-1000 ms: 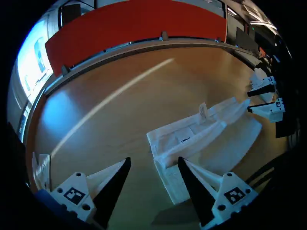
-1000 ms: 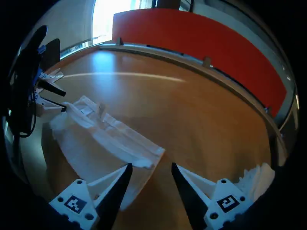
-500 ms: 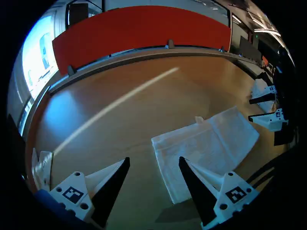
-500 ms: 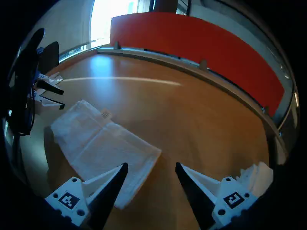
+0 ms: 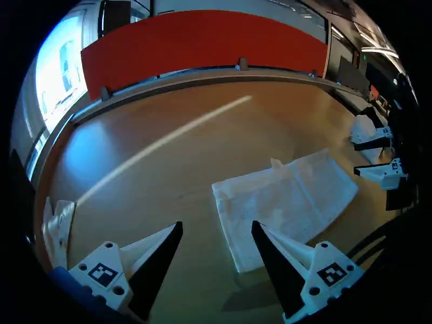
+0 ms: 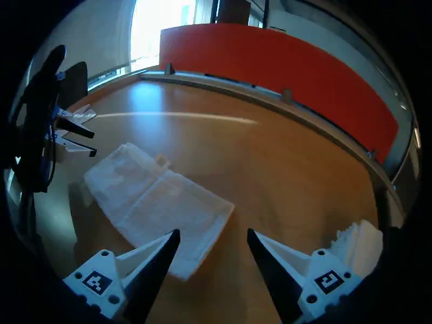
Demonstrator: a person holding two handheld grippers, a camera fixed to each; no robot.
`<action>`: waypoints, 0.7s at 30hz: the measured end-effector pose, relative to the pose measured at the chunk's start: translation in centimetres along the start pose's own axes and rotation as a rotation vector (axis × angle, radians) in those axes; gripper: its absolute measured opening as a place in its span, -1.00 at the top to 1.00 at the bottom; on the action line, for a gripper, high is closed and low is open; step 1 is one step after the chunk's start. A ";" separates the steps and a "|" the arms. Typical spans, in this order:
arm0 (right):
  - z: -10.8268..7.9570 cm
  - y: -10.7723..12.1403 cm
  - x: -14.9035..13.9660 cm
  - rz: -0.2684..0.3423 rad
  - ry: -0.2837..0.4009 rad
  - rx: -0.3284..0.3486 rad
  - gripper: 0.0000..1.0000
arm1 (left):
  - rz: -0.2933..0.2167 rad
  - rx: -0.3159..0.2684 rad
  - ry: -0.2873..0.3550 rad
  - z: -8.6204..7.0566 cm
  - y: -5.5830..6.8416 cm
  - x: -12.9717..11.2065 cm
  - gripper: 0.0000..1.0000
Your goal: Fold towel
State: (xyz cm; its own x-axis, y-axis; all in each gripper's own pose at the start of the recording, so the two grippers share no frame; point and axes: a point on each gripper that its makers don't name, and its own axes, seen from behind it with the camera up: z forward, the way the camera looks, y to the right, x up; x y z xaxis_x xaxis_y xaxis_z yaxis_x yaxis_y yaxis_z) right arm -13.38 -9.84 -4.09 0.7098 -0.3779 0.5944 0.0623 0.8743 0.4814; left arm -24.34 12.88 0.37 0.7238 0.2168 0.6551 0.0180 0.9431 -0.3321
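Jaws spread, empty on left gripper point(image 5: 216, 224) and right gripper point(image 6: 212, 232). Pinch flat towel's point(image 5: 283, 202) two near corners together, lift level, land squarely on far edge.

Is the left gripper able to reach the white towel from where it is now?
Probably yes: the left gripper is open, the towel lies flat just ahead, and nothing stands between them.

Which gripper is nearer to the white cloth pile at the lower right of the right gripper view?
Right. The pile lies just beside the right gripper; the left gripper is across the towel, far from it.
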 end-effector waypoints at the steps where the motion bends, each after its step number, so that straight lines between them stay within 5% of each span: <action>1: -0.3 -0.1 -0.2 0.001 0.000 -0.001 -0.92 | -0.005 0.001 0.000 -0.3 0.0 -0.2 -0.89; 12: -3.0 -0.9 -1.6 0.026 0.011 -0.013 -0.92 | -0.057 0.022 0.001 -3.1 -0.2 -2.7 -0.89; 21: -3.5 -0.9 -1.7 0.033 0.015 -0.013 -0.92 | -0.087 0.036 0.003 -3.8 -0.1 -3.5 -0.89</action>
State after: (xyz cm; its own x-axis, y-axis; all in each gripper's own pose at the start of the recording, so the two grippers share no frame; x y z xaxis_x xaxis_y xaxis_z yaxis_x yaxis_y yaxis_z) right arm -12.22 -8.93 -7.81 0.7217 -0.3444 0.6004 0.0478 0.8901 0.4532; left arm -24.23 11.07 -4.47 0.7229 0.1327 0.6781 0.0563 0.9668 -0.2492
